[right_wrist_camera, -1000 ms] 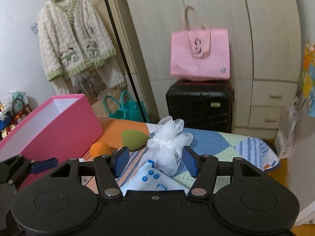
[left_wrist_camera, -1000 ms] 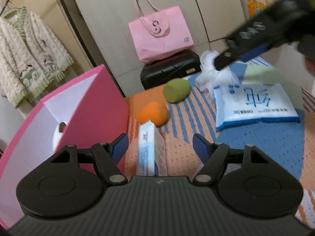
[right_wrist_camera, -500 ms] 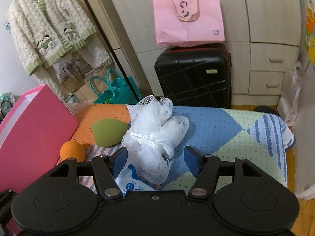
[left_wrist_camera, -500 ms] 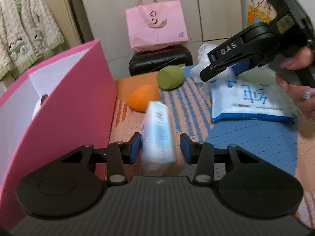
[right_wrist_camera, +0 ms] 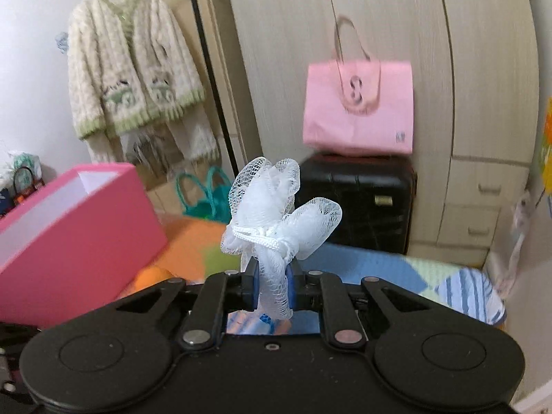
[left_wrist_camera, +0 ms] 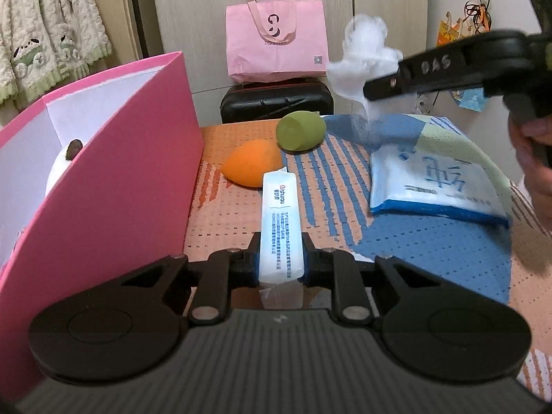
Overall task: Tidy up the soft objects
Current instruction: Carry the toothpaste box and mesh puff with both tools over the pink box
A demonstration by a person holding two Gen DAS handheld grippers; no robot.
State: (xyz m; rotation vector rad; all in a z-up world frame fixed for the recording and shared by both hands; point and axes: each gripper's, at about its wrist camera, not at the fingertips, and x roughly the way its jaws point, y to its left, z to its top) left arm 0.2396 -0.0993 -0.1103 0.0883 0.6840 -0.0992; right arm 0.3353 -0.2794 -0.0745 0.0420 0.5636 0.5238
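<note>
My left gripper [left_wrist_camera: 280, 258] is shut on a narrow white tissue pack [left_wrist_camera: 280, 214] that lies on the patterned cloth [left_wrist_camera: 431, 248] beside the pink box [left_wrist_camera: 114, 179]. An orange sponge [left_wrist_camera: 252, 167] and a green sponge [left_wrist_camera: 301, 130] lie just beyond it. My right gripper [right_wrist_camera: 272, 284] is shut on a white mesh bath pouf [right_wrist_camera: 279, 214], lifted above the cloth; in the left wrist view that pouf [left_wrist_camera: 365, 58] hangs from the right gripper's fingers [left_wrist_camera: 431, 72]. A flat blue and white wipes pack [left_wrist_camera: 434, 186] lies to the right.
The pink box [right_wrist_camera: 79, 227] stands open at the left with a white plush item [left_wrist_camera: 63, 162] inside. Behind the cloth are a black suitcase [right_wrist_camera: 358, 200], a pink tote bag [right_wrist_camera: 358, 107] and wardrobe doors. A person's hand [left_wrist_camera: 534, 158] is at the right edge.
The left jaws closed onto the tissue pack. The right jaws closed on the mesh pouf and lifted it off the cloth.
</note>
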